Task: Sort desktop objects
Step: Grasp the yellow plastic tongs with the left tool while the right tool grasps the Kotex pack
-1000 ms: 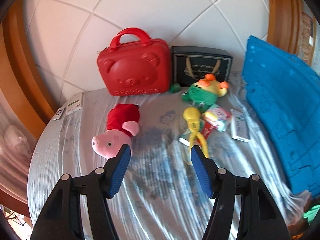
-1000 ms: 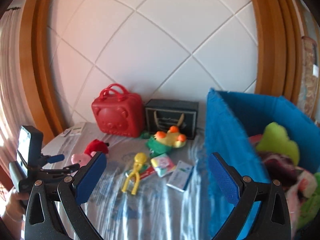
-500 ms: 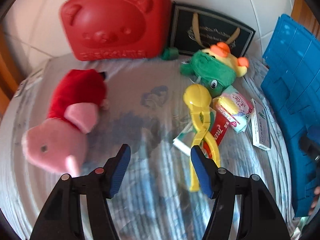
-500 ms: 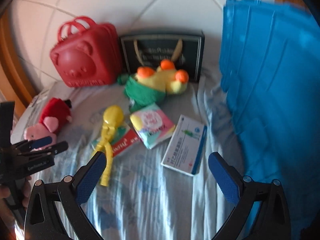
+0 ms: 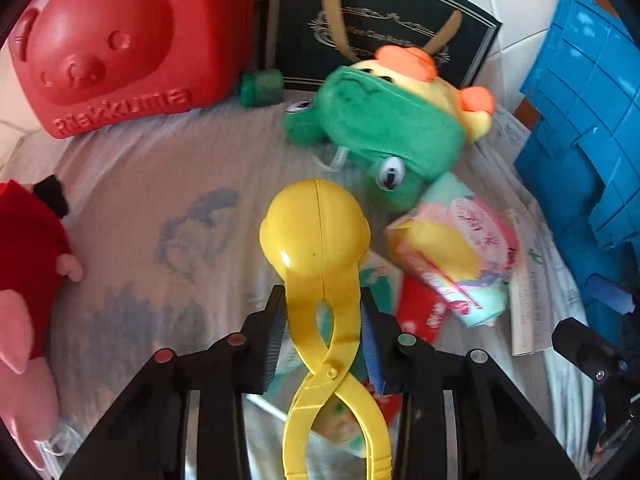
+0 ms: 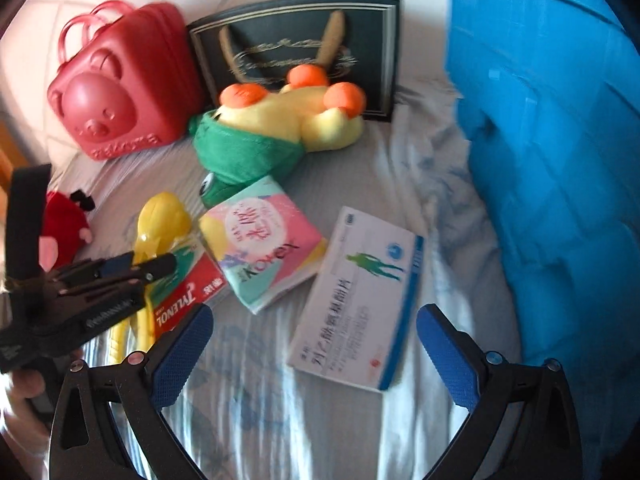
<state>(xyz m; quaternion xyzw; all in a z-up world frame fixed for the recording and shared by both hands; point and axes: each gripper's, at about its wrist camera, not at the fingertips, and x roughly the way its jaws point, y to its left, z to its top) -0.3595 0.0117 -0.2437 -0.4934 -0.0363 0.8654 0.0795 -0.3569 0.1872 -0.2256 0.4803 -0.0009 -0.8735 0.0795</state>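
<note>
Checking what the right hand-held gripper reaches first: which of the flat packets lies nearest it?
The white-and-blue medicine box, lying just ahead of the open right hand-held gripper; the pink tissue pack and red Tylenol box lie further left.

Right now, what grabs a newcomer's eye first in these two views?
The yellow ball-headed tongs, dead centre in the left wrist view, with the left gripper closed around their arms. Behind sit the red bear case and a green-and-yellow plush; the blue bin fills the right.
</note>
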